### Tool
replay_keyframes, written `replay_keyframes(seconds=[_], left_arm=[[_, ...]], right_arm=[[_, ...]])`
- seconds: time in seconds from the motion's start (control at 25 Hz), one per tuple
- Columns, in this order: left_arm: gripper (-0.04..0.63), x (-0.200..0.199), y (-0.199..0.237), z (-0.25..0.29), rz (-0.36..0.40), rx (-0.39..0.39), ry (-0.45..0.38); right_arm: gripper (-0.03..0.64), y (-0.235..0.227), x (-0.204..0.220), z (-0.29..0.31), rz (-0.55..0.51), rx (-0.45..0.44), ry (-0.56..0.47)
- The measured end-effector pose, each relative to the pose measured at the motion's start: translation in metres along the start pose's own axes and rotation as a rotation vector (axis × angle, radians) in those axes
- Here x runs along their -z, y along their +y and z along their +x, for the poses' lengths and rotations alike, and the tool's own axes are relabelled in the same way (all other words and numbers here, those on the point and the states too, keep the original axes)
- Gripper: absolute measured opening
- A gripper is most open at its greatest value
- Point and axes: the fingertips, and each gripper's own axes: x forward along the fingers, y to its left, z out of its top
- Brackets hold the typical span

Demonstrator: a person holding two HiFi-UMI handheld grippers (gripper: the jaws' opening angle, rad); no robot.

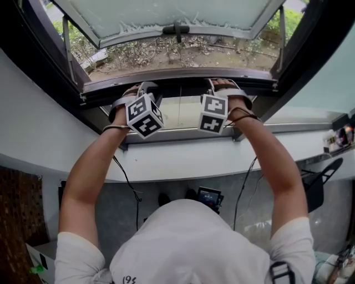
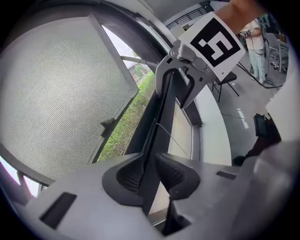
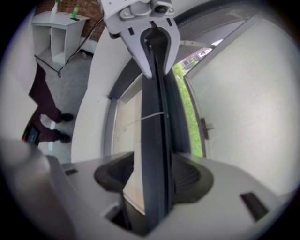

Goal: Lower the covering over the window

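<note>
1. Long, dark, smooth-metal pull bar (image 1: 177, 89) of the covering lies across the window opening, inside the black metal window frame (image 1: 50, 55). Both grippers are on it, side by side, near mid-span.
2. Flat, pale beige sheet (image 1: 180, 111), matte, spans from the pull bar to a light grey rail (image 1: 177, 135) on the person's side. Fabric or film: can't tell.
3. Thin white cord (image 3: 150, 115), taut, crosses the pull bar at a slight slant.
4. Left gripper (image 2: 150, 171): grey moulded-plastic body, black ribbed pads. The bar's narrow edge runs btwn the pads and the jaws are clamped on it.
5. Right gripper (image 3: 152, 176): same build, same hold. The bar runs straight up btwn its ribbed pads, jaws closed on it.
6. Each gripper carries a white cube w/ black square markers. Bare forearms are raised, w/ straps round hands and wrists.
7. Beyond the bar: glazed sash (image 1: 166, 16) w/ frosted, finely gridded pane, swung outward on thin metal stays. A small black handle (image 1: 176, 29) sits at its free edge.
8. Outside: dry, twiggy ground (image 1: 222, 55), w/ green shrubs at the far right.
9. Nearer the person: broad, curved white ledge (image 1: 166, 161), smooth finish. Below it in head view: white T-shirt (image 1: 188, 238), soft knit.
</note>
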Motion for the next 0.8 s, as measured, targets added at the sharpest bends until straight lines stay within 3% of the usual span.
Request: replay_keyframes(seconds=[0.44, 0.8], left_arm=[[0.086, -0.021, 0.000, -0.010, -0.124, -0.026, -0.034], [0.086, -0.040, 0.006, -0.036, -0.314, -0.069, -0.119]], right_arm=[[0.256, -0.017, -0.003, -0.025, 0.051, 0.080, -0.112], [0.188, -0.036, -0.010, -0.055, 0.154, 0.145, -0.227]])
